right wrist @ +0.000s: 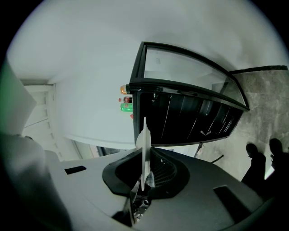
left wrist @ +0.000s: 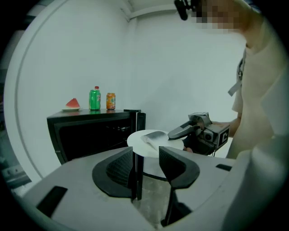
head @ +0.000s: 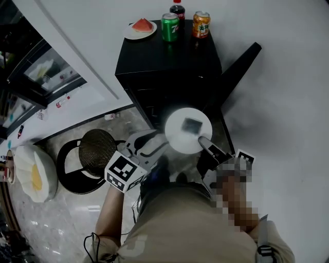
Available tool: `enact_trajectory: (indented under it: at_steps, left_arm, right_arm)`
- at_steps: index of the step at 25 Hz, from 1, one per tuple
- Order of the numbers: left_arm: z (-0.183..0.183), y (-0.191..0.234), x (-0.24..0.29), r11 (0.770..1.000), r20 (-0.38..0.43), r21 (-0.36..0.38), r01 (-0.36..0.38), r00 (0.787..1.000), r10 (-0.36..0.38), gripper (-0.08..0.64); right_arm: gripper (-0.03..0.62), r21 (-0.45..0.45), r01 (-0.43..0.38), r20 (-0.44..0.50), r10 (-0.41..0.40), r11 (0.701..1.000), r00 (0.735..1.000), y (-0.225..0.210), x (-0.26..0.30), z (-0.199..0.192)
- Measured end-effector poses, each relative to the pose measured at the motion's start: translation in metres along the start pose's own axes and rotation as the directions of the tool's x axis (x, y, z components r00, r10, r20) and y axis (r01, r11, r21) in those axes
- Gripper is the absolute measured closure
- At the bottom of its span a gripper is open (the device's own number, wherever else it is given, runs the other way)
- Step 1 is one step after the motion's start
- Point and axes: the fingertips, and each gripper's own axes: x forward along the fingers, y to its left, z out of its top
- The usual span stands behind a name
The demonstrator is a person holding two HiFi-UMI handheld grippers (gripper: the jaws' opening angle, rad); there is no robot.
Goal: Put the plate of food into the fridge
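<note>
A white plate (head: 180,134) bearing a grey slab of food (head: 193,125) hangs in front of the black mini fridge (head: 164,61), whose door (head: 239,67) stands open to the right. My right gripper (head: 201,139) is shut on the plate's near right rim; in the right gripper view the plate (right wrist: 144,135) shows edge-on between the pads, with the dark fridge interior (right wrist: 189,117) beyond. My left gripper (head: 164,145) sits at the plate's left edge with its jaws apart. In the left gripper view the plate (left wrist: 153,140) lies beyond the open left gripper (left wrist: 146,155), not pinched.
On the fridge top stand a plate with a watermelon slice (head: 140,26), a green can (head: 169,26), an orange can (head: 201,24) and a dark bottle (head: 177,7). A round mesh object on a black ring base (head: 95,151) and a white cushion (head: 33,172) lie left on the floor.
</note>
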Motion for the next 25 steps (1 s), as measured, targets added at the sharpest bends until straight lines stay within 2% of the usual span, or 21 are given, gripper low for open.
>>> enact_trajectory:
  at_steps: [2,4,7,16,25]
  left_arm:
    - [-0.006,-0.003,-0.003,0.994,0.027,-0.107,0.021,0.999,-0.018,0.382]
    - [-0.009,-0.009,-0.005,0.974,0.068,-0.22,0.062,0.996,-0.049,0.363]
    - [-0.021,-0.016,-0.006,0.944,0.083,-0.319,0.081,0.995,-0.058,0.356]
    - [-0.056,-0.043,-0.002,0.877,0.076,-0.465,0.119,0.993,-0.094,0.356]
    - [-0.071,-0.041,0.001,0.821,0.09,-0.542,0.181,0.983,-0.157,0.356]
  right_arm:
    - [0.552,-0.007,-0.001,-0.012,0.001,1.0,1.0,-0.002,-0.003,-0.004]
    - [0.552,-0.014,-0.006,-0.028,0.006,1.0,1.0,-0.004,-0.005,-0.007]
    - [0.551,-0.026,-0.018,-0.055,0.016,1.0,0.998,-0.007,-0.008,-0.015]
    - [0.551,-0.06,-0.015,-0.123,0.008,0.998,0.992,-0.024,-0.015,-0.039]
    - [0.551,-0.072,0.005,-0.124,-0.014,0.997,0.992,-0.034,-0.01,-0.047]
